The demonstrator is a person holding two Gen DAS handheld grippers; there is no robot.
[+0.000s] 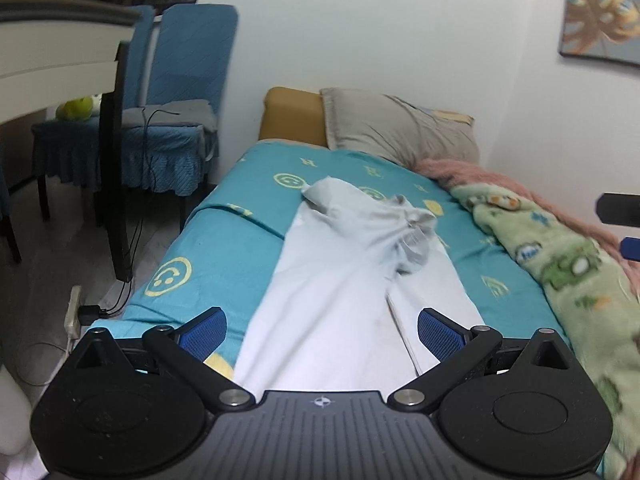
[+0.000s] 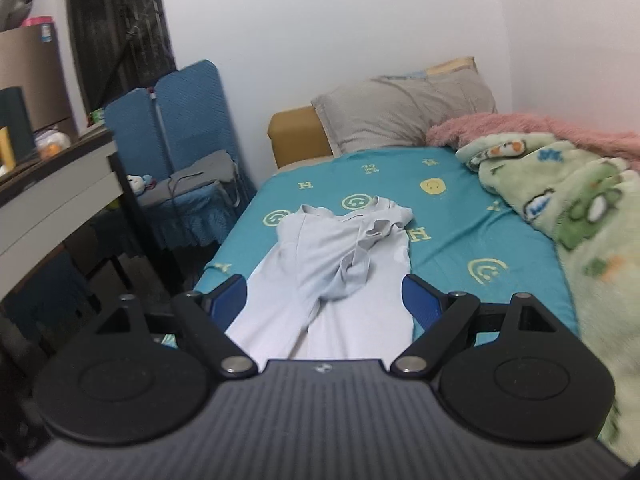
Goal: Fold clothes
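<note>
Right wrist view shows the teal bed sheet [image 2: 472, 232] ahead of the claw, and the pale garment [image 2: 344, 264] lies on it, running from between the fingers forward. Its far end is doubled back in a rumpled flap, so folding looks begun but unfinished. Right gripper [image 2: 326, 306] and left gripper [image 1: 322, 336] both stand spread, holding nothing.

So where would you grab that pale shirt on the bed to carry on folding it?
Probably the bunched flap lying crumpled down the pale shirt on the teal sheet. It stands proud of the flat cloth, so a hand-held gripper coming from the near end, with jaws open, could pinch it without catching the layer beneath.
</note>
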